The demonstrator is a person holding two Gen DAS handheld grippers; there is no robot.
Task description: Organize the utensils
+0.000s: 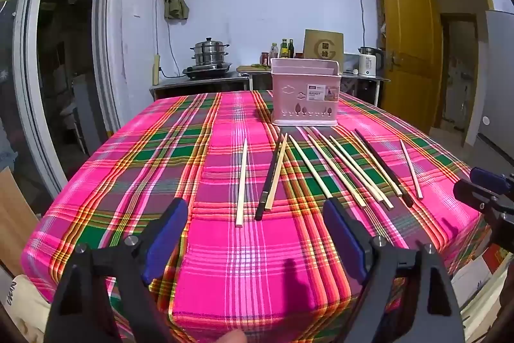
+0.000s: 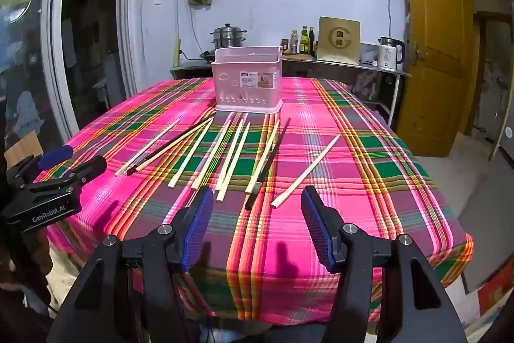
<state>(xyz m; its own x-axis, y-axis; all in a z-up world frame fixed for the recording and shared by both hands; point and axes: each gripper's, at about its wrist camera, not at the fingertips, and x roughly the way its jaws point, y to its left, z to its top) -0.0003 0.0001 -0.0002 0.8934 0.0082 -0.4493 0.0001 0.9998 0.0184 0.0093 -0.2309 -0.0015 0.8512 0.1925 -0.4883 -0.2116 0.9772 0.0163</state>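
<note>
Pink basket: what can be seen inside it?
In the pink basket, only an inner divider shows near the rim. The walls hide the bottom, so contents cannot be told.

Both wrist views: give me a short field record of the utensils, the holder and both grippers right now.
utensils: pale wooden chopsticks and black chopsticks, loose on the pink plaid tablecloth
holder: pink plastic basket, upright behind the chopsticks; contents unclear
left gripper: open, holding nothing
right gripper: open, holding nothing
progress: no chopstick picked up

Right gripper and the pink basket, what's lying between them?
Loose chopsticks, pale and dark, fanned across the plaid tablecloth between the open right gripper and pink basket; right wrist view.
</note>
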